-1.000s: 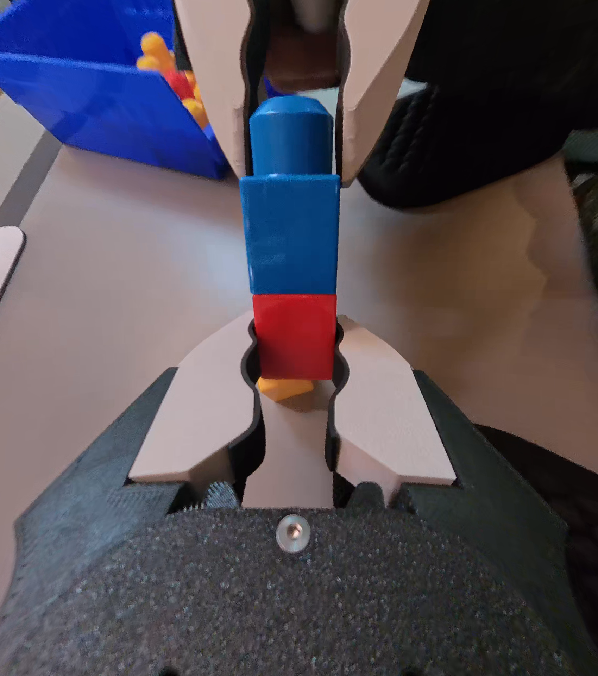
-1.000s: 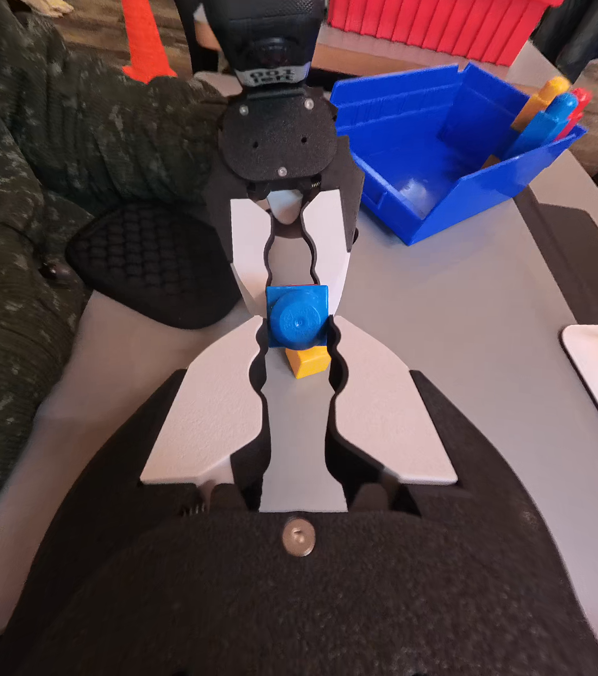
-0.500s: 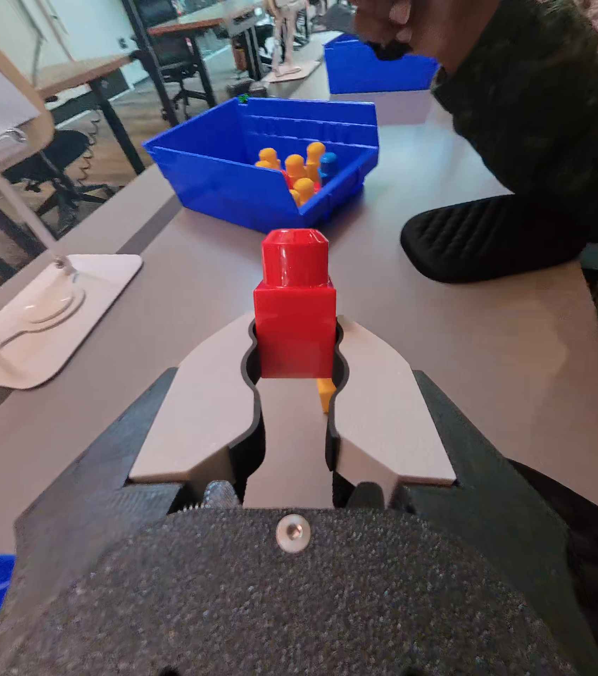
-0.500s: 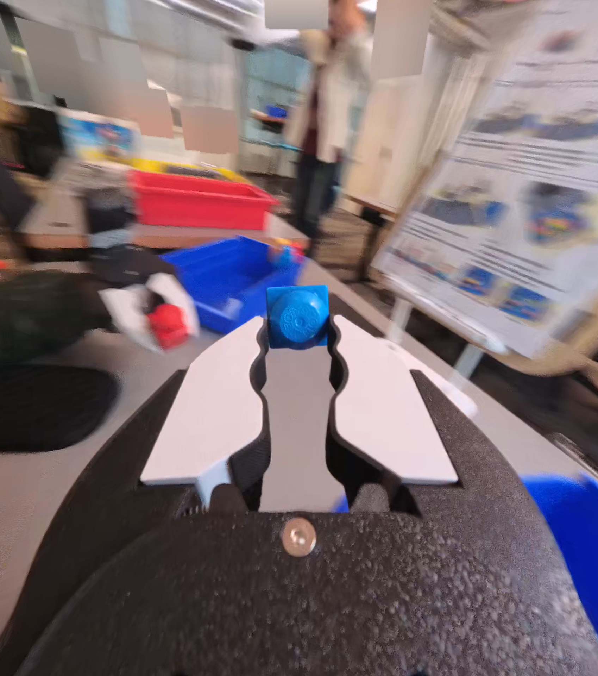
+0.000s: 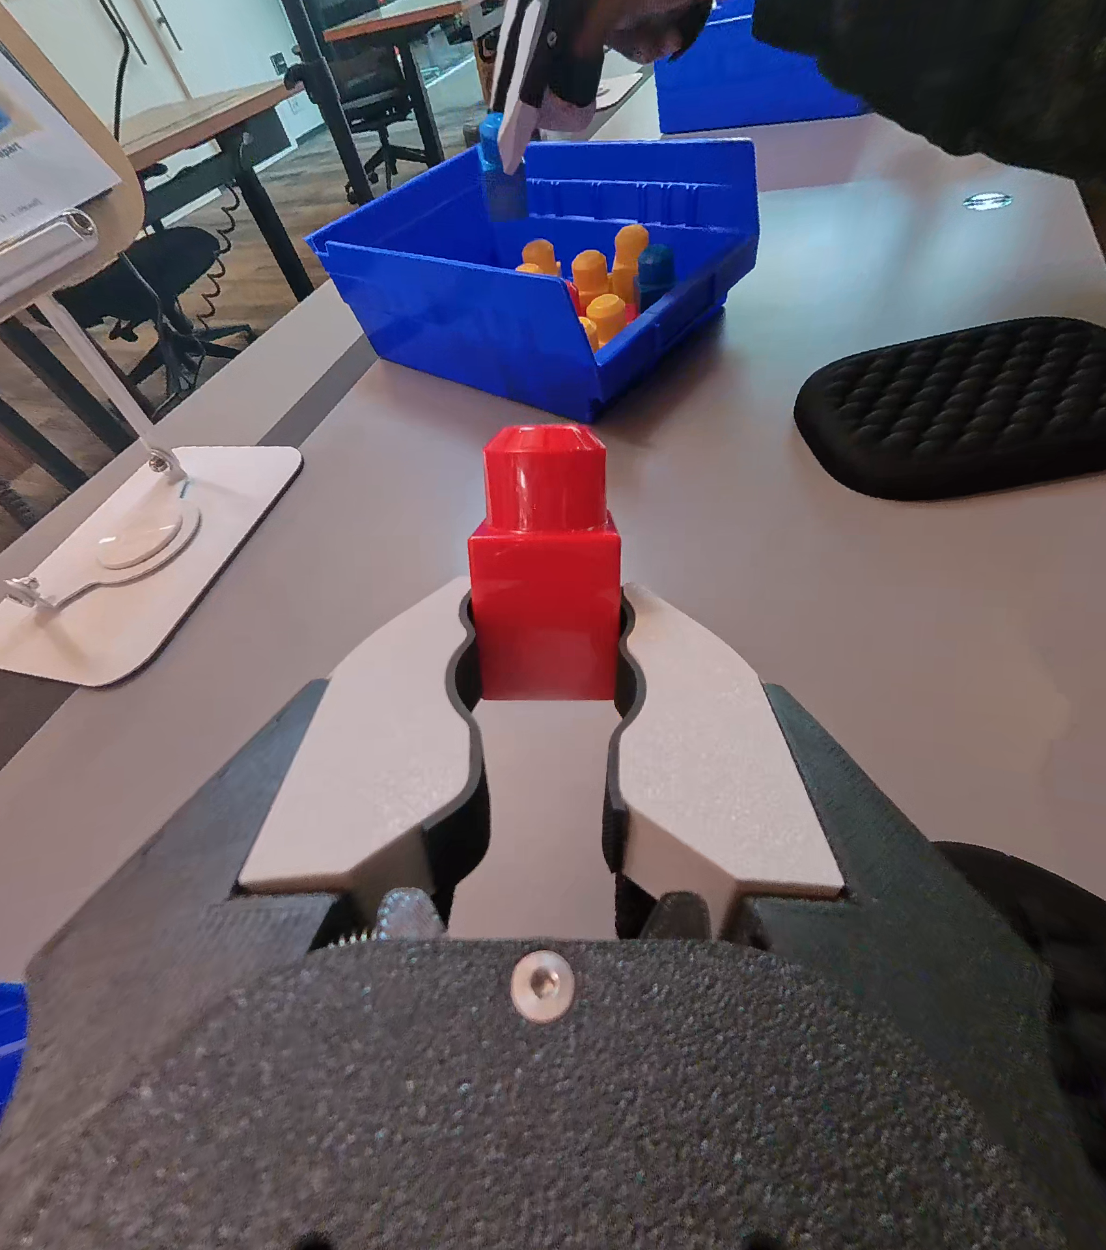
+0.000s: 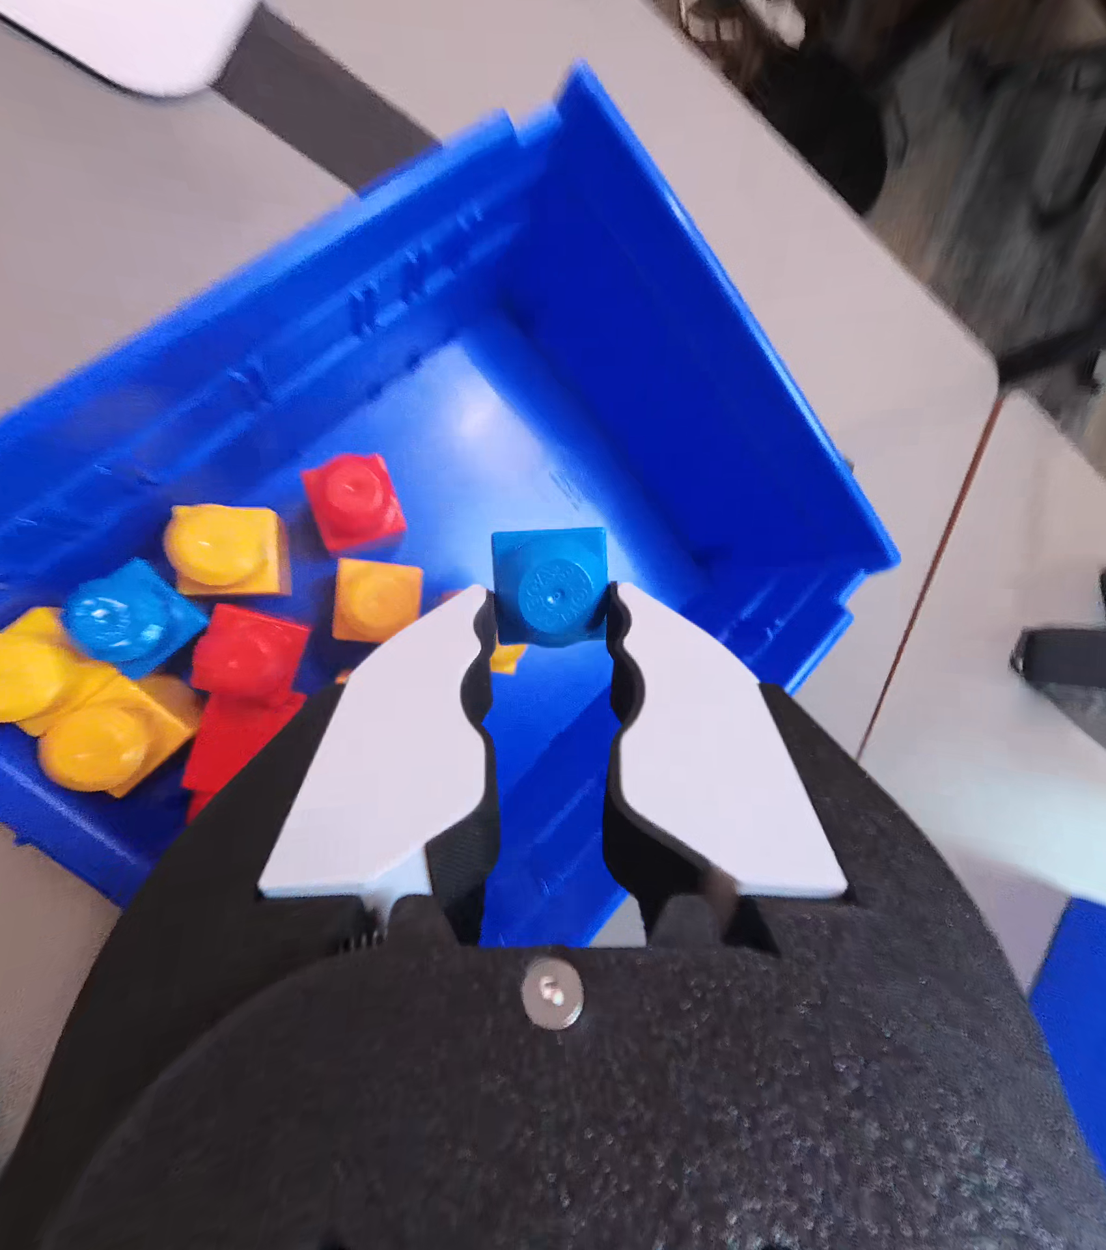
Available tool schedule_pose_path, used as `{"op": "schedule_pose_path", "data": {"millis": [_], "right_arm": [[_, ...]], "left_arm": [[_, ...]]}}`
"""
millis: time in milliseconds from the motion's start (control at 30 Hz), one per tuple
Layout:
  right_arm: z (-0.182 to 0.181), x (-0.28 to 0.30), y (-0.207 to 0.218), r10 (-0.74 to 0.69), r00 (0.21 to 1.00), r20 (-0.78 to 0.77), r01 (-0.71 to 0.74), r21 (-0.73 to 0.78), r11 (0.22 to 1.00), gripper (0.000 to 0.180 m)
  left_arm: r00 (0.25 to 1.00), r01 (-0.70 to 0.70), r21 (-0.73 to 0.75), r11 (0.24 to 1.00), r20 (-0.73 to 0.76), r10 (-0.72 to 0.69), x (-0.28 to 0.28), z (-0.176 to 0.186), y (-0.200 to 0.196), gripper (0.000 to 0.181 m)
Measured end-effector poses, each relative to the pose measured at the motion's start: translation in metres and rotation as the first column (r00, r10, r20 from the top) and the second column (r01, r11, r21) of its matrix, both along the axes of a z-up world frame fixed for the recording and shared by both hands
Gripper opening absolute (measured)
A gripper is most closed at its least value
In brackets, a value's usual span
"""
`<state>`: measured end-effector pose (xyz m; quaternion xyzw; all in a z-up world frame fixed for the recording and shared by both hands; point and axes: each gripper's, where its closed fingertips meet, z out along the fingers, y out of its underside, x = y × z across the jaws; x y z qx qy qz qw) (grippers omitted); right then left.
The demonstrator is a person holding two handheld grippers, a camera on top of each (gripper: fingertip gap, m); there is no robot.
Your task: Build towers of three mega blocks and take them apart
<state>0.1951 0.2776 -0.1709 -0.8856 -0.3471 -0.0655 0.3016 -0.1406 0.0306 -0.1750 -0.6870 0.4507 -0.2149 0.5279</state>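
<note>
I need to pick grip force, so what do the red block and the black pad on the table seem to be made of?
The red block, held in the left tongs, looks like hard, glossy moulded plastic: sharp highlights on its stud, crisp edges. The black pad looks soft, perhaps foam or gel under matte fabric, judging by its dull quilted bumps; I can't confirm that.

No text can be read here

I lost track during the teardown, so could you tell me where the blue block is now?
The blue block is clamped in the right gripper, hovering over the blue bin beside the loose blocks.
</note>
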Motion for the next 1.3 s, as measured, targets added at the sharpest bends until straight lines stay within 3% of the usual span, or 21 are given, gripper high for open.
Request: {"op": "schedule_pose_path", "data": {"millis": [133,267,567,900,1100,1300], "right_arm": [[-0.022,0.028,-0.009,-0.109,0.99,0.089,0.122,-0.153,0.981,0.032],[-0.04,0.037,-0.023,-0.107,0.987,0.122,0.135,-0.254,0.958,0.032],[-0.04,0.044,-0.034,-0.119,0.98,0.158,0.16,-0.282,0.946,0.032],[-0.079,0.025,-0.049,-0.087,0.99,0.109,0.125,-0.413,0.902,0.032],[-0.079,0.026,-0.051,-0.106,0.991,0.086,0.132,-0.424,0.896,0.032],[-0.047,0.017,-0.049,-0.055,0.998,0.041,0.064,-0.284,0.957,0.042]], "left_arm": [[1.0,-0.002,0.009,1.0,-0.023,0.002,0.0,-0.003,0.001,0.036],[0.999,0.005,0.003,1.0,-0.036,-0.005,0.001,-0.006,0.0,0.036],[0.999,0.01,0.02,1.0,-0.048,-0.009,0.003,-0.006,-0.001,0.036],[0.997,0.021,0.008,1.0,-0.075,-0.02,0.005,-0.013,-0.002,0.036],[0.996,0.025,0.002,1.0,-0.084,-0.025,0.006,-0.016,-0.002,0.036],[0.996,0.029,-0.002,1.0,-0.086,-0.029,0.007,-0.017,-0.002,0.036]]}}
